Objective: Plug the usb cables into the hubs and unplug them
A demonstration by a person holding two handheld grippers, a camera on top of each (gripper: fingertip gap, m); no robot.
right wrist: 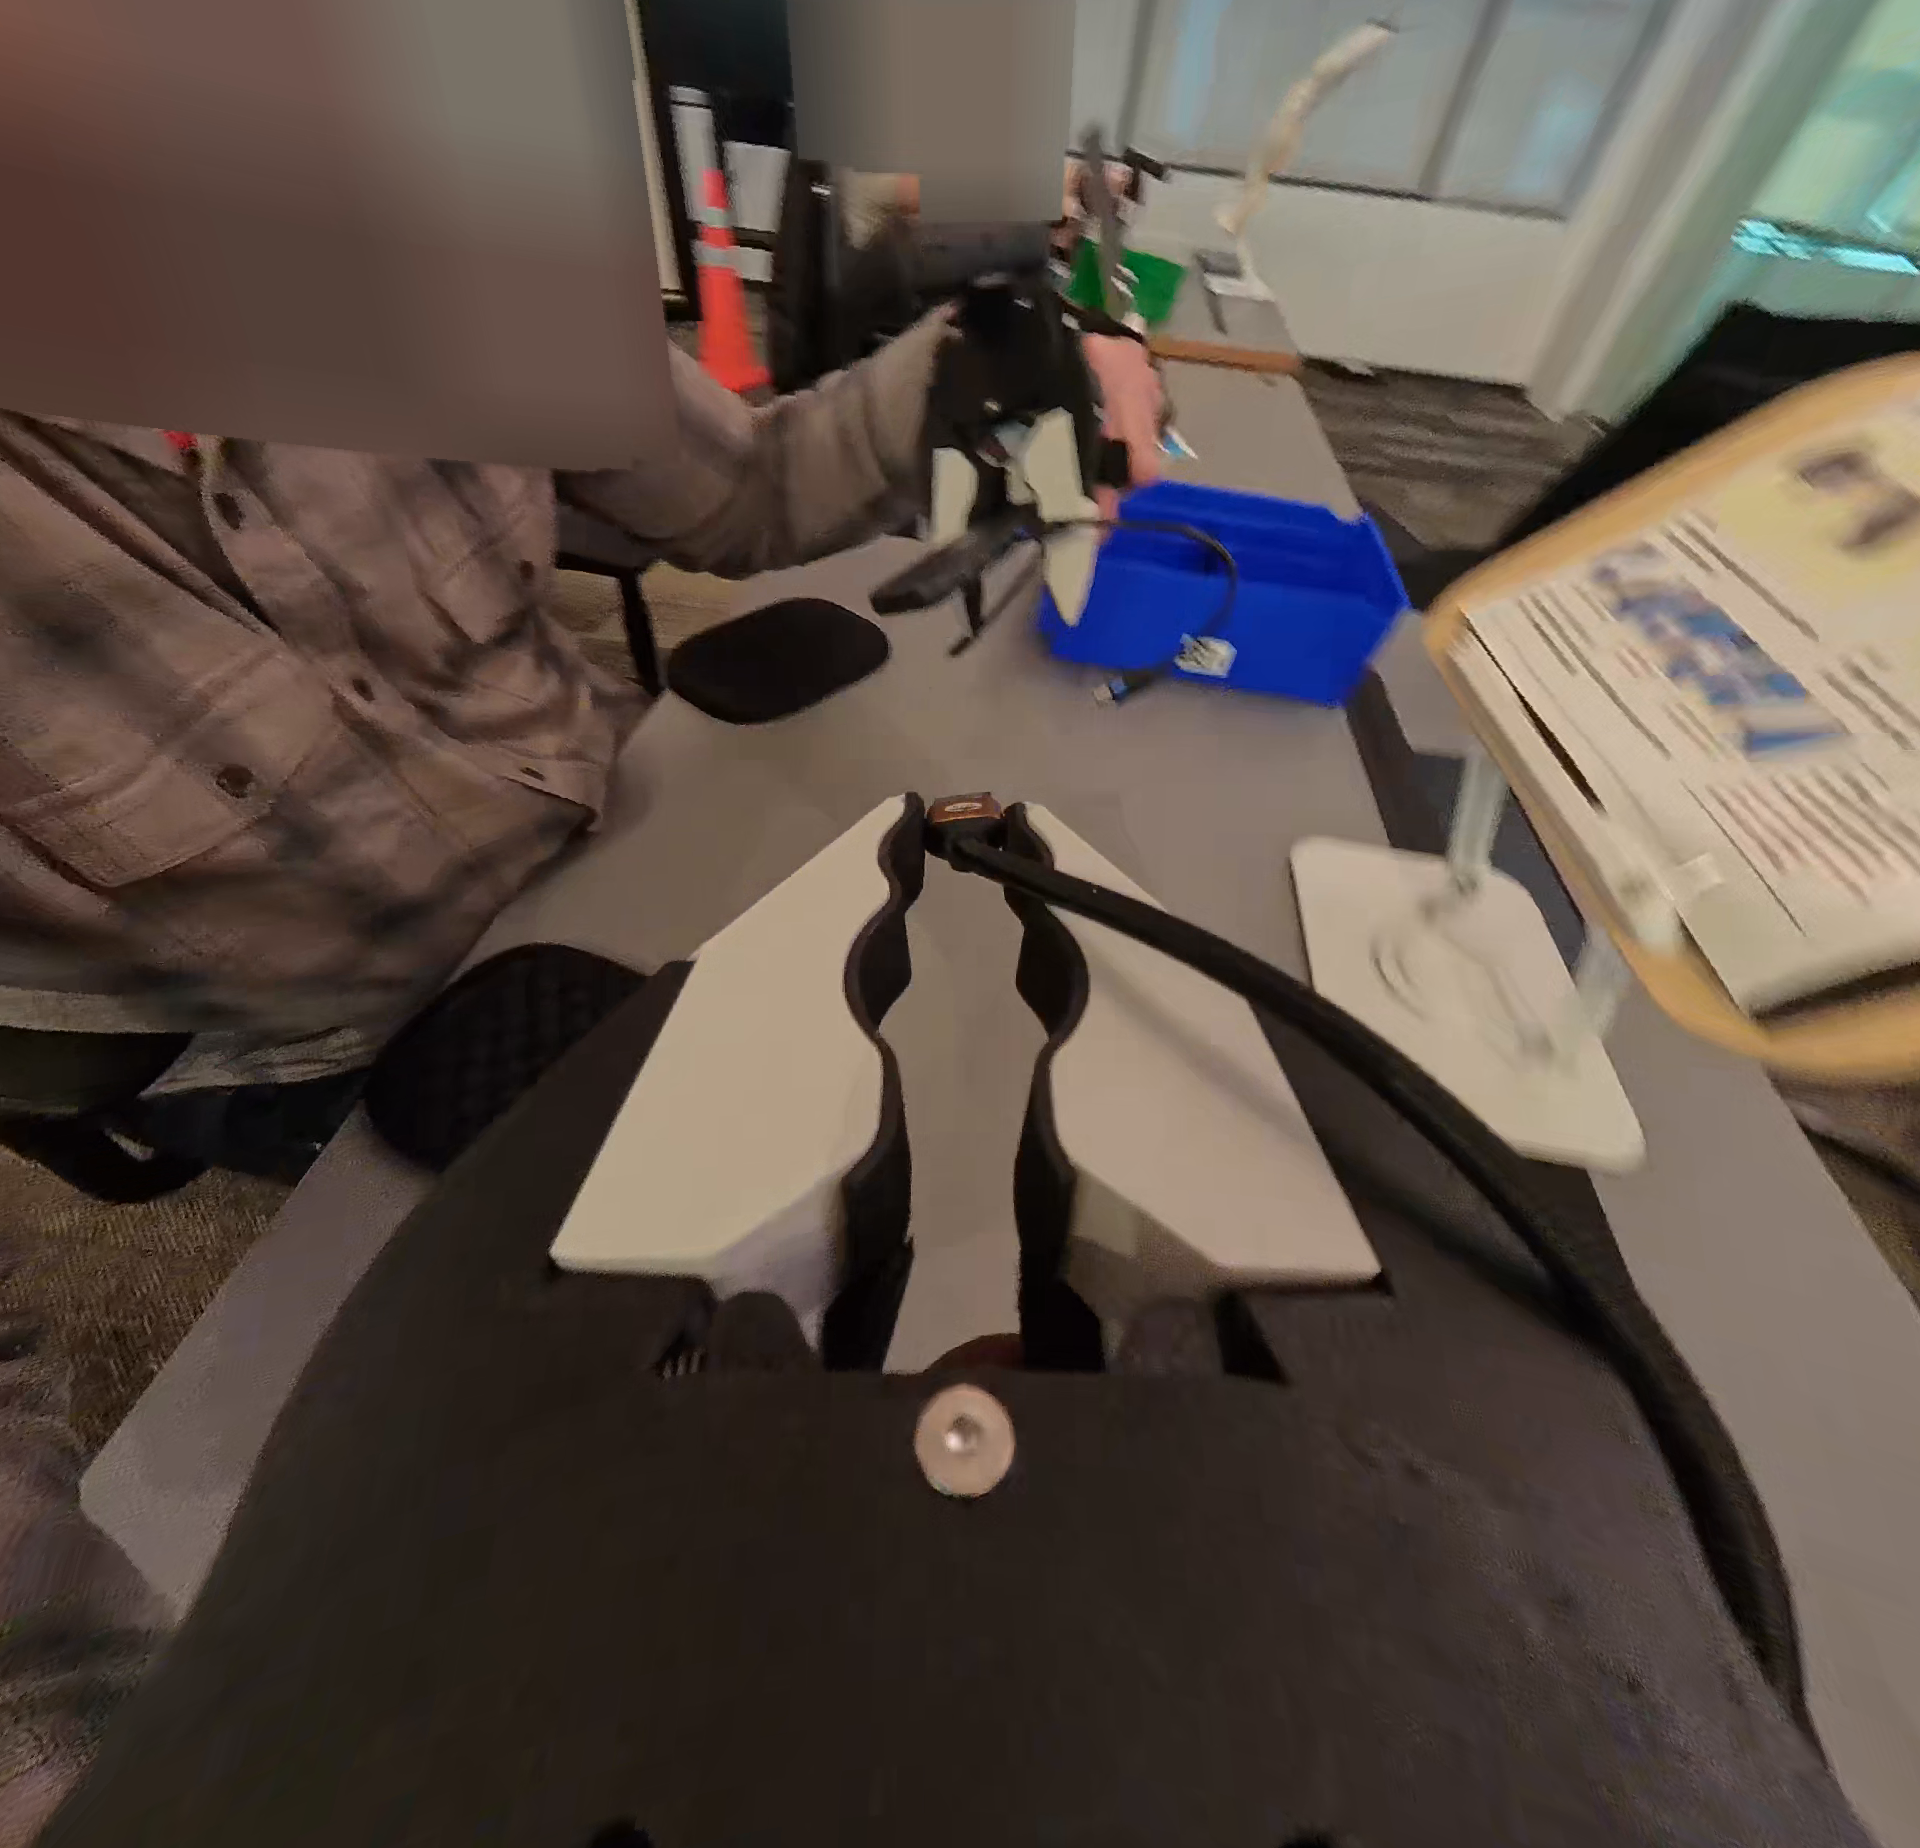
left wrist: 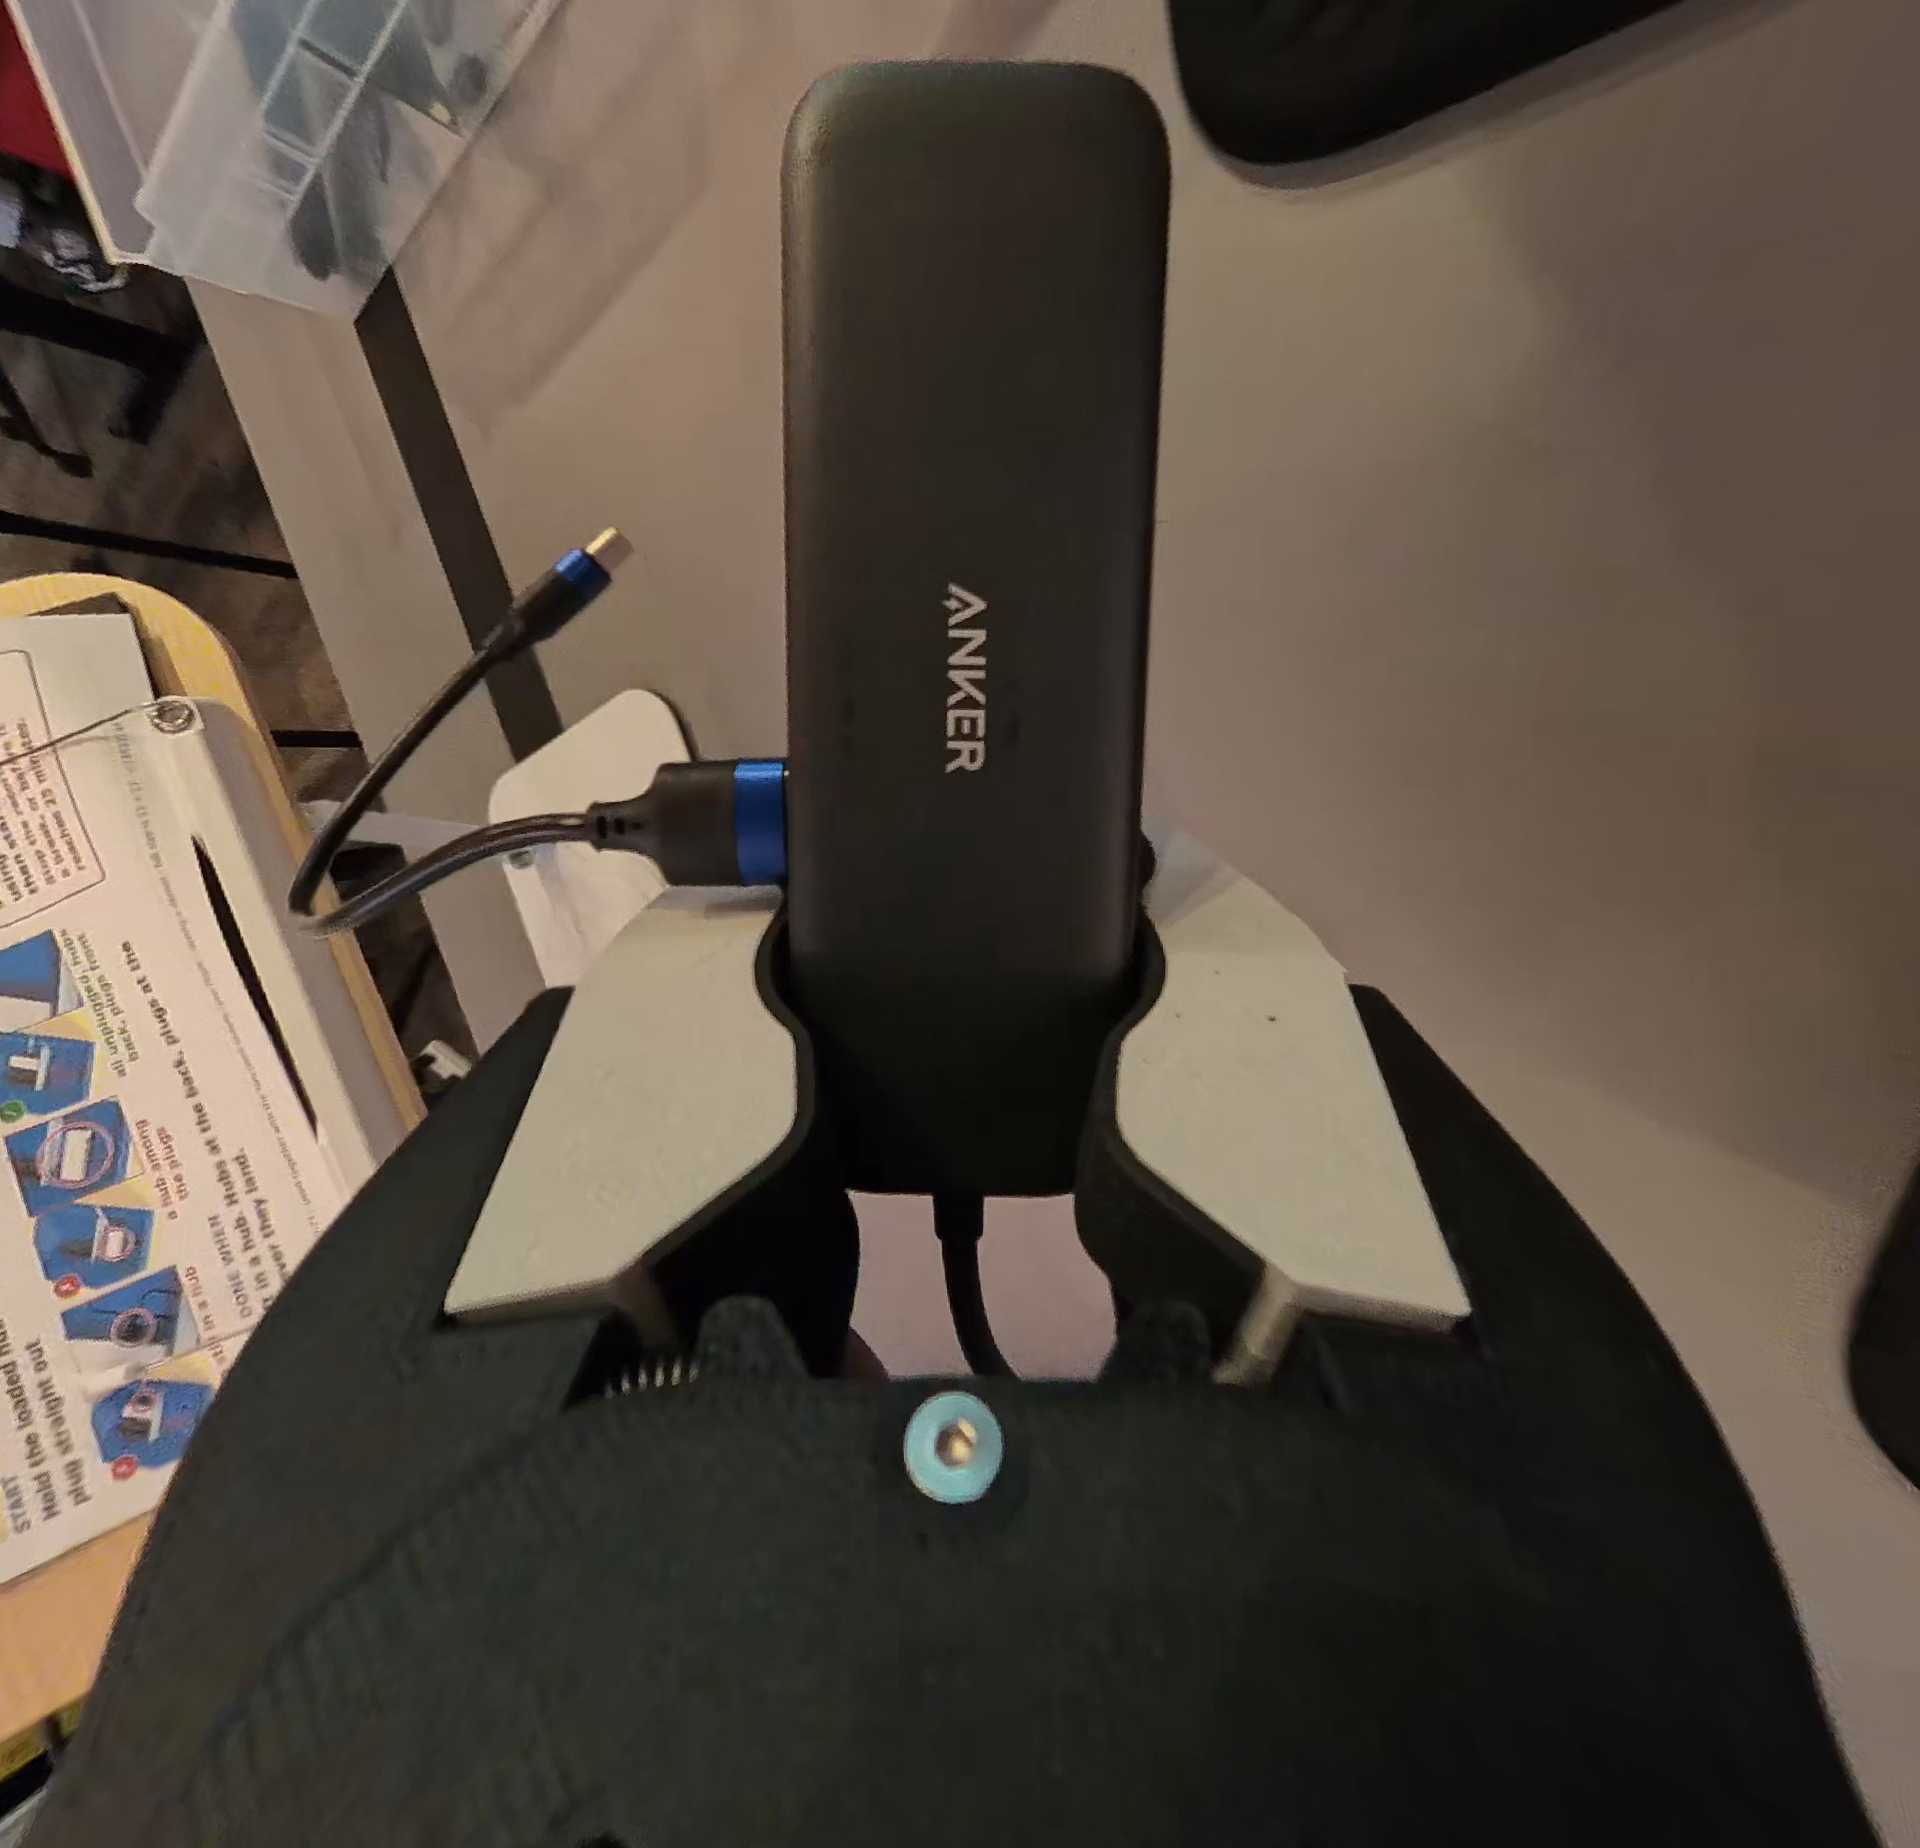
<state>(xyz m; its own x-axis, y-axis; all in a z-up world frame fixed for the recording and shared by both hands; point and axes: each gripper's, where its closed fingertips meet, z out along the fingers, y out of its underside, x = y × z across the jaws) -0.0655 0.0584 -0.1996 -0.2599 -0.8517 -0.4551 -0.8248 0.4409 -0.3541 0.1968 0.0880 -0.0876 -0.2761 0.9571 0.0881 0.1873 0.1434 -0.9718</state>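
One hub (left wrist: pixel 971 551), clamped, carries one plugged cable (left wrist: pixel 717 822).

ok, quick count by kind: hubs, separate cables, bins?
hub: 1, in the left tool
cables: 2, blue-tipped cable plugged into the hub, black cable in the right tool
blue bin: 1
total: 4

Bare grey table (right wrist: pixel 1039 749) ahead; blue bin (right wrist: pixel 1247 593) and stand base (right wrist: pixel 1455 1009) crowd its right.

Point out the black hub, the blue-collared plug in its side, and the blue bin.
black hub (left wrist: pixel 971 448): left wrist view, top face.
blue-collared plug (left wrist: pixel 758 819): left wrist view, blue collar.
blue bin (right wrist: pixel 1299 645): right wrist view, front wall.
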